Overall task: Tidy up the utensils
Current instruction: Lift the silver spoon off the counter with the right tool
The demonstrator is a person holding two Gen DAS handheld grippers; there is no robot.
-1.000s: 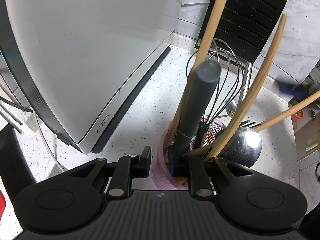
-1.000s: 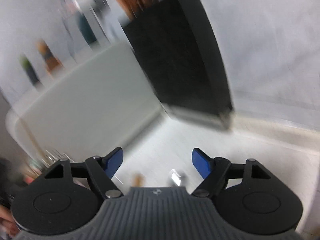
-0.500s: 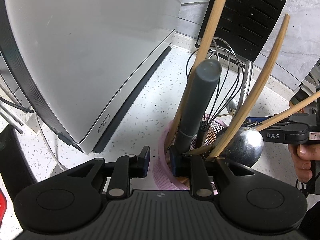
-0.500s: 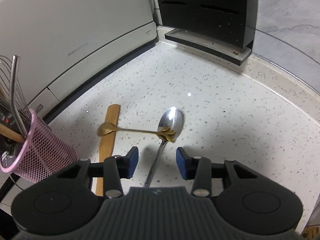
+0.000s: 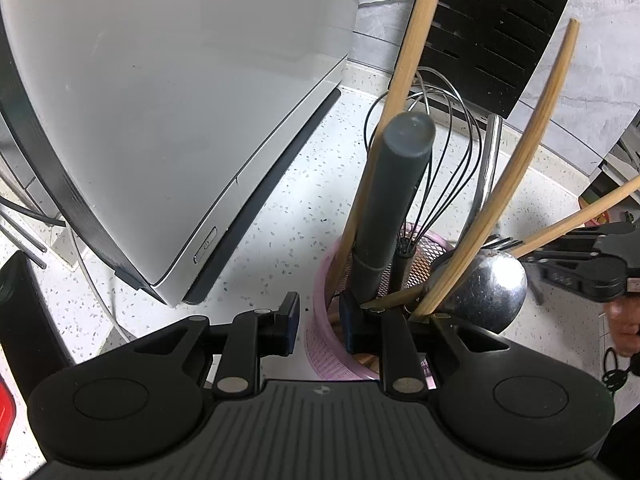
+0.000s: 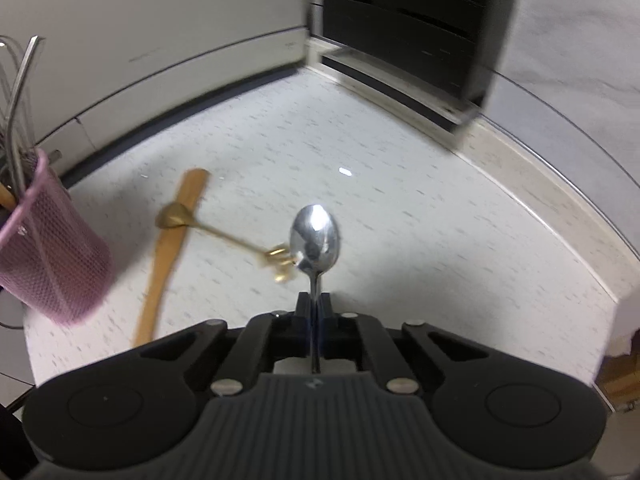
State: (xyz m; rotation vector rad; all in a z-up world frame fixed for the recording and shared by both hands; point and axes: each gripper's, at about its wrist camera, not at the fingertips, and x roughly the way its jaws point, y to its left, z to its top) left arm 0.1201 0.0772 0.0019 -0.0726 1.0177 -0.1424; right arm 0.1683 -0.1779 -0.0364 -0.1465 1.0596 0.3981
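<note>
- Right gripper (image 6: 315, 312): jaws have just closed, now clamped on the thin handle of a shiny silver metal spoon (image 6: 315, 240). The spoon's bowl points forward, away from the gripper, over the white speckled tabletop (image 6: 400, 220).
- Left gripper (image 5: 320, 320): narrowly open, astride the near rim of a pink mesh utensil holder (image 5: 324, 344). Its right finger is inside the holder and its left finger outside; I cannot tell whether the pads press the wall.
- The holder stands on the tabletop, just beside a white appliance (image 5: 160, 100). It is crowded with a dark grey cylindrical handle (image 5: 392, 196), a wire whisk (image 5: 440, 168), long wooden handles (image 5: 516, 168) and a large steel ladle bowl (image 5: 488, 288).
- Lying on the tabletop, seen from the right wrist: a flat wooden spatula (image 6: 168, 256) with a small gold spoon (image 6: 176, 216) across it. The gold spoon's ornate handle end is near the silver spoon's bowl. This part is blurred.
- A black slotted rack (image 6: 408, 20) stands at the back by the wall.
</note>
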